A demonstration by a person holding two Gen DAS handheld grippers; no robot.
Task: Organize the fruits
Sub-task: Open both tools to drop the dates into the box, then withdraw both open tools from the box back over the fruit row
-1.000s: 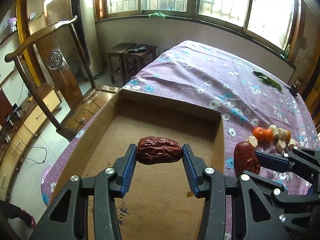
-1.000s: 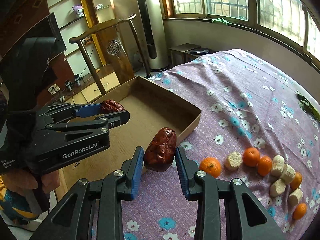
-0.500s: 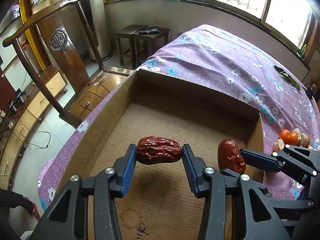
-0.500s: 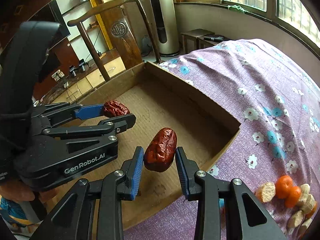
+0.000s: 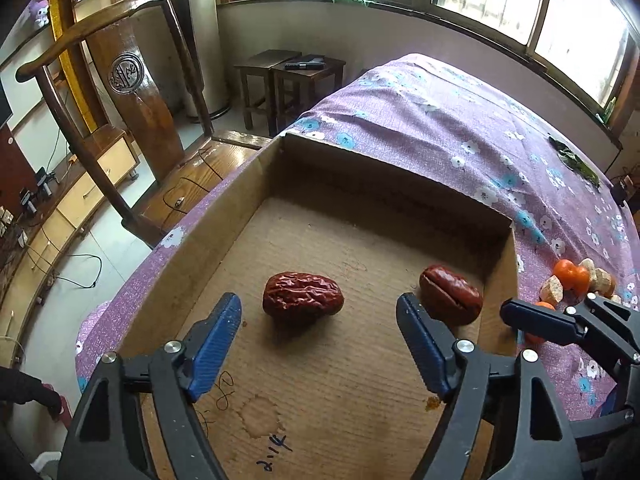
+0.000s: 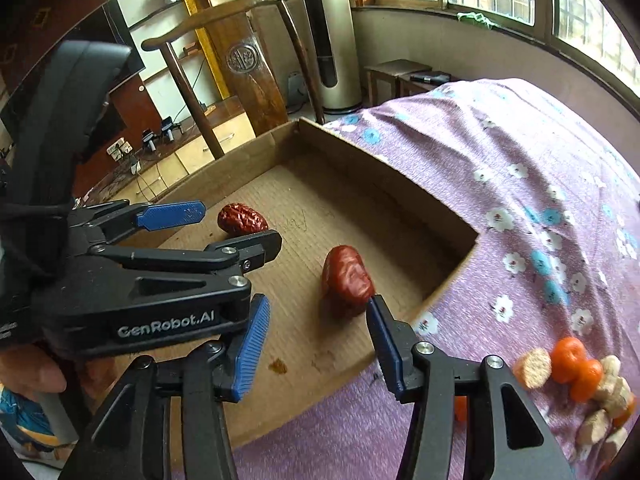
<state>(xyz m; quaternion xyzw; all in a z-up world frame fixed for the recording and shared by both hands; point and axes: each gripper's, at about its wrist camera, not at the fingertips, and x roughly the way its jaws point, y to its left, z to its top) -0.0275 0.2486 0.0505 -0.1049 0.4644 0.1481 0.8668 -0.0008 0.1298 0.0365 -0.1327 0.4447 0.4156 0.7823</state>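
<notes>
Two wrinkled red dates lie on the floor of an open cardboard box (image 5: 380,176). One date (image 5: 303,298) rests just ahead of my left gripper (image 5: 320,316), whose jaws are opening with both blue pads clear of it. The other date (image 6: 348,280) lies near the box's right wall, in front of my right gripper (image 6: 316,308). That gripper's jaws are opening too, with the right fingertip close beside the date and no pad pressing on it. In the right wrist view my left gripper (image 6: 238,226) hangs over the first date (image 6: 242,220).
The box sits on a purple flowered cloth (image 5: 460,120). Small oranges (image 6: 572,360) and pale cut pieces (image 6: 532,368) lie in a cluster to its right. A wooden chair (image 5: 132,92) and stools (image 5: 288,68) stand beyond the box. Green leaves (image 5: 576,164) lie far right.
Both grippers came down over the box and spread their jaws. The two dates they held now lie on the box floor.
</notes>
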